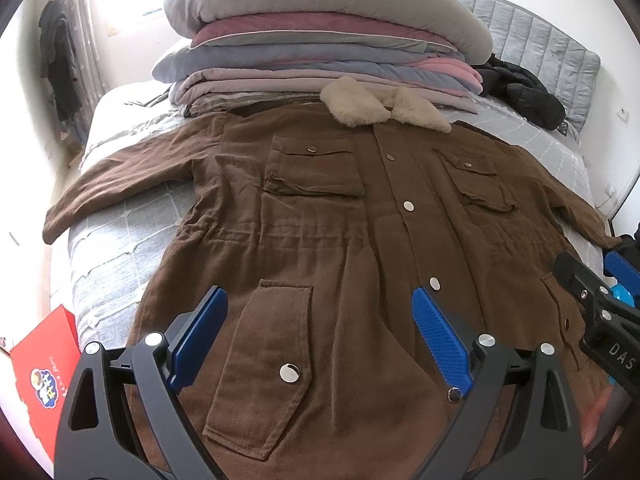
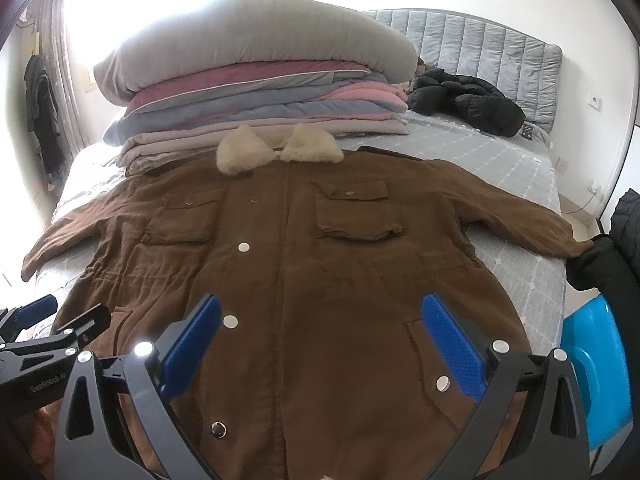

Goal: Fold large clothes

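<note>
A brown coat [image 1: 332, 240] with a cream fleece collar [image 1: 384, 106] lies flat and face up on the bed, sleeves spread to both sides. It also shows in the right wrist view [image 2: 312, 264]. My left gripper [image 1: 320, 300] is open and empty above the coat's lower left pocket. My right gripper [image 2: 320, 308] is open and empty above the lower front of the coat. Each gripper shows at the edge of the other's view, the right gripper [image 1: 596, 280] at the right and the left gripper [image 2: 52, 316] at the left.
A stack of folded quilts [image 2: 256, 92] sits behind the collar. A black puffer jacket [image 2: 468, 100] lies by the grey headboard [image 2: 488, 40]. A red box [image 1: 44, 360] is at the bed's left. A blue plastic stool [image 2: 592, 364] stands at the right.
</note>
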Demonstrator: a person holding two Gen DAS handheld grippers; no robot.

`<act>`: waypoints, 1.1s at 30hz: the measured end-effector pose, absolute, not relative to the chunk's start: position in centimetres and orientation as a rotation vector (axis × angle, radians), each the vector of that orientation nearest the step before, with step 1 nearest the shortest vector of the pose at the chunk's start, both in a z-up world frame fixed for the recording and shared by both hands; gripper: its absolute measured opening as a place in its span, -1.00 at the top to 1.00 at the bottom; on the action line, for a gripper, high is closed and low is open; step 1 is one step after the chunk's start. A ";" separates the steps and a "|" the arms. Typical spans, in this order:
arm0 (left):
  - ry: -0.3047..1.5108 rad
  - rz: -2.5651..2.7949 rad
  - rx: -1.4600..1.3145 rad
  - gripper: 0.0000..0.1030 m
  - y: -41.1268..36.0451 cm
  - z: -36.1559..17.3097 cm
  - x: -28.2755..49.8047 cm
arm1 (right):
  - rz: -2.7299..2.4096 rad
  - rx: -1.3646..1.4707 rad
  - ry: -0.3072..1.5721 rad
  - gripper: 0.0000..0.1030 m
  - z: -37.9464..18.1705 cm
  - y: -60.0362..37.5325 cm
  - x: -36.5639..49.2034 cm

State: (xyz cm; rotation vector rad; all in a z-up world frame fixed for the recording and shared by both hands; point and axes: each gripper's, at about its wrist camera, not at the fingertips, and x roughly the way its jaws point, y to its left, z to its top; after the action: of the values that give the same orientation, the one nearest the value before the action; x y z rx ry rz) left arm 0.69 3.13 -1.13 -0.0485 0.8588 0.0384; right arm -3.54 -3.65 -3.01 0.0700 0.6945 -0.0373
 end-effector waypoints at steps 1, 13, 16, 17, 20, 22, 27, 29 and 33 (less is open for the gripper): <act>0.864 0.039 -0.046 -0.74 3.1 -1.2 0.8 | -0.038 0.069 0.694 -0.89 -3.0 -3.6 -3.5; 0.888 0.042 -0.062 -0.74 3.5 -1.5 1.1 | -0.031 0.089 0.632 -0.89 -1.7 -5.4 -3.7; 0.899 0.037 -0.068 -0.74 3.5 -1.8 1.4 | 0.016 0.220 0.644 -0.89 -1.0 -10.2 -2.3; 0.905 0.036 -0.071 -0.74 3.6 -1.9 1.6 | 0.029 0.297 0.662 -0.89 -1.1 -13.2 -1.4; 0.911 0.032 -0.083 -0.74 3.8 -1.9 1.8 | -0.034 0.477 0.742 -0.89 -2.7 -21.7 0.9; 0.912 0.029 -0.085 -0.74 3.9 -1.9 2.0 | -0.092 0.575 0.806 -0.89 -4.7 -27.0 2.1; 0.922 0.026 -0.085 -0.74 4.0 -2.2 2.6 | -0.195 0.834 0.888 -0.89 -10.0 -37.1 3.1; 0.933 0.027 -0.084 -0.74 4.1 -2.5 3.0 | -0.194 0.894 0.884 -0.89 -11.5 -39.0 3.7; 0.963 0.019 -0.090 -0.74 4.1 -3.3 4.0 | -0.227 0.998 0.884 -0.89 -14.4 -41.8 5.3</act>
State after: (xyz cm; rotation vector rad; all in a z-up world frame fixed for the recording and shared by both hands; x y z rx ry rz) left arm 3.96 4.06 -3.27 -0.0898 0.9628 0.0194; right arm 5.31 -41.80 -14.40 0.9976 0.8844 -0.2266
